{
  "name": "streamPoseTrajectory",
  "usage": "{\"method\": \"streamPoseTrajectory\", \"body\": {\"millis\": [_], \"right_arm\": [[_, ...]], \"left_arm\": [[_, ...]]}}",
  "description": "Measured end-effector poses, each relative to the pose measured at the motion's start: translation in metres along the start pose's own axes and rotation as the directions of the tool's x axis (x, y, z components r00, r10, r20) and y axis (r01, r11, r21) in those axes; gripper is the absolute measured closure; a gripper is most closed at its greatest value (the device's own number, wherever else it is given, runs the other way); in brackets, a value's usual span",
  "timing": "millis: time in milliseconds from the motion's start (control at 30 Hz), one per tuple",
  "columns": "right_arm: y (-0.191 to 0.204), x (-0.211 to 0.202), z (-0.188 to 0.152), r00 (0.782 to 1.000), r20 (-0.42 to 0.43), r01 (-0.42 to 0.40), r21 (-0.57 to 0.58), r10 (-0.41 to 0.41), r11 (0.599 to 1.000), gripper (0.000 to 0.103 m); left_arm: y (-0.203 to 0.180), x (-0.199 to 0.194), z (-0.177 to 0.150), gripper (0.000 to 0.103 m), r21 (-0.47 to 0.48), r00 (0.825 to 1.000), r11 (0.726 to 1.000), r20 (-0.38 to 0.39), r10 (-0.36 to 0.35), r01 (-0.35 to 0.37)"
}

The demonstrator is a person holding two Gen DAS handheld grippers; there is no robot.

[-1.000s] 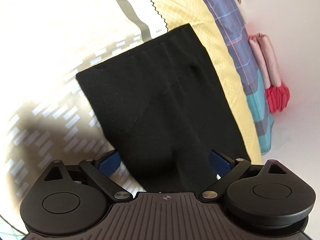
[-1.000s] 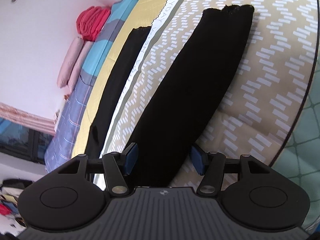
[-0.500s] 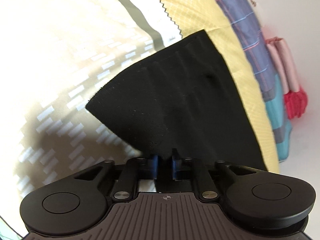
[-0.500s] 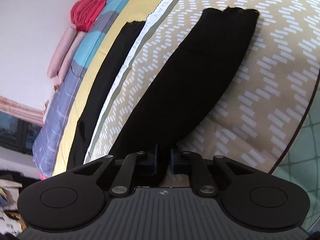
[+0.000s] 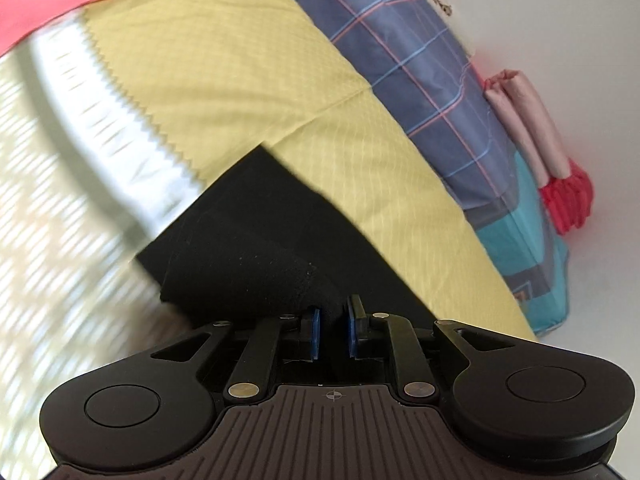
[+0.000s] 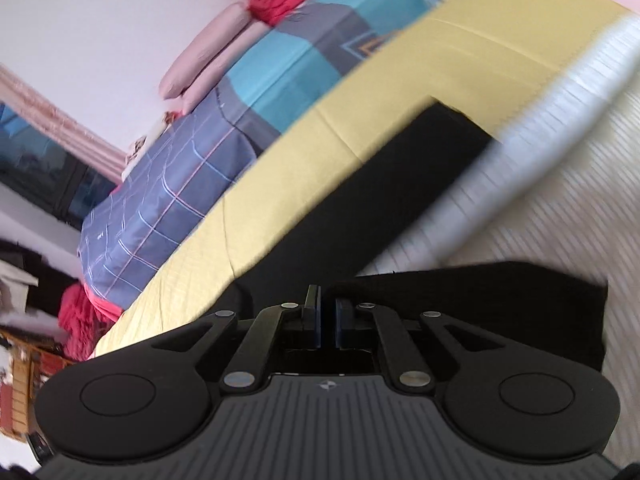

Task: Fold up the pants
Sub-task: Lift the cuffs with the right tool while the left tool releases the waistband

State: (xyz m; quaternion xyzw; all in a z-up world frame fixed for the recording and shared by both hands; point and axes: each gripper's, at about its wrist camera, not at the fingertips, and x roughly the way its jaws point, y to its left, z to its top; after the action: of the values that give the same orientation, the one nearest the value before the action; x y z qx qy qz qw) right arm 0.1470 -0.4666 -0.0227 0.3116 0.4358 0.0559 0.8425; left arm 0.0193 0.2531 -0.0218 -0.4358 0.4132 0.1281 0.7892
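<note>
The black pants [image 5: 256, 248] lie on a bed cover with a beige chevron part and a yellow part. My left gripper [image 5: 333, 330] is shut on the pants' waist end, and the cloth bunches up at the blue pads [image 5: 315, 332]. My right gripper [image 6: 327, 322] is shut on the black pants [image 6: 384, 216] lower down the leg. One leg stretches away over the yellow cover, and a lifted part of cloth [image 6: 520, 300] hangs to the right of the fingers. Both views are blurred by motion.
A blue plaid quilt [image 5: 420, 64] lies beyond the yellow cover [image 5: 240, 80]. Pink rolled cloth [image 5: 528, 128] and a red bundle [image 5: 568, 200] sit by the white wall. The right wrist view shows the quilt [image 6: 168, 200], a curtain [image 6: 48, 120] and clutter at the far left.
Both grippers went from open around the pants to shut on them, then lifted and moved the cloth toward the yellow cover and quilt. The pants now bunch and fold over.
</note>
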Motion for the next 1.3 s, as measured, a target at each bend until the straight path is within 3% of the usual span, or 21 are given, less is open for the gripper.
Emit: {"method": "streamPoseTrajectory", "body": {"millis": [200,233,267,333,433,500,567,700,767,867,933,1033,1133,1200,1300], "right_arm": [[0.011,0.113,0.071,0.971,-0.214,0.101,-0.025,-0.104,0.995,0.080],[0.014,0.118,0.075,0.969,-0.231,0.080,-0.050,-0.090,0.996,0.074],[0.015,0.120,0.078,0.966,-0.252,0.042,-0.081,-0.061,0.996,0.057],[0.018,0.112,0.088,0.975,-0.216,0.021,-0.145,-0.053,0.989,0.048],[0.009,0.075,0.105,0.987,-0.018,0.153,-0.147,-0.157,0.977,0.033],[0.005,0.043,0.105,0.980,0.099,0.184,-0.122,-0.172,0.975,0.031],[0.007,0.018,0.091,0.989,0.103,0.125,-0.168,-0.108,0.978,0.031],[0.010,0.001,0.039,0.998,-0.063,-0.035,-0.265,0.019,0.964,0.026],[0.005,0.012,0.015,0.990,-0.141,-0.047,-0.291,0.005,0.956,0.026],[-0.009,0.037,0.001,0.978,-0.142,0.106,-0.302,-0.155,0.947,0.033],[-0.007,0.044,0.000,0.952,-0.077,0.255,-0.329,-0.295,0.910,0.040],[0.019,0.037,-0.003,0.984,-0.039,0.141,-0.419,-0.173,0.897,0.035],[0.058,0.038,-0.017,0.997,-0.053,0.019,-0.555,-0.059,0.832,0.032],[0.085,0.042,-0.031,0.992,-0.121,-0.091,-0.615,0.021,0.784,0.032],[0.128,0.053,-0.060,0.963,-0.250,-0.247,-0.654,0.105,0.715,0.032]], "left_arm": [[-0.010,0.073,0.040,0.017,-0.041,0.988,0.996,-0.135,0.073,-0.079],[-0.014,0.075,0.044,0.013,-0.029,0.986,0.997,-0.150,0.070,-0.075],[-0.017,0.075,0.046,0.011,-0.004,0.983,0.997,-0.166,0.075,-0.077],[-0.020,0.075,0.049,0.010,0.042,0.980,0.996,-0.183,0.081,-0.074],[-0.015,0.078,0.050,0.010,0.023,0.980,0.998,-0.188,0.061,-0.058],[-0.012,0.079,0.049,0.009,-0.011,0.983,0.999,-0.178,0.049,-0.051],[-0.010,0.080,0.048,0.006,-0.036,0.984,0.998,-0.172,0.040,-0.046],[-0.014,0.080,0.052,0.000,-0.066,0.984,0.997,-0.177,0.025,-0.038],[-0.018,0.079,0.052,0.000,-0.064,0.983,0.997,-0.181,0.031,-0.043],[-0.026,0.072,0.049,0.000,-0.047,0.983,0.997,-0.176,0.051,-0.060],[-0.032,0.064,0.049,0.000,-0.032,0.984,0.997,-0.164,0.068,-0.074],[-0.037,0.044,0.054,0.000,-0.025,0.988,0.995,-0.128,0.090,-0.093],[-0.038,0.023,0.063,0.000,-0.034,0.992,0.992,-0.039,0.121,-0.122],[-0.038,0.015,0.065,0.000,-0.034,0.989,0.989,0.004,0.145,-0.145],[-0.037,0.011,0.057,0.000,0.005,0.985,0.986,0.039,0.166,-0.167]]}}
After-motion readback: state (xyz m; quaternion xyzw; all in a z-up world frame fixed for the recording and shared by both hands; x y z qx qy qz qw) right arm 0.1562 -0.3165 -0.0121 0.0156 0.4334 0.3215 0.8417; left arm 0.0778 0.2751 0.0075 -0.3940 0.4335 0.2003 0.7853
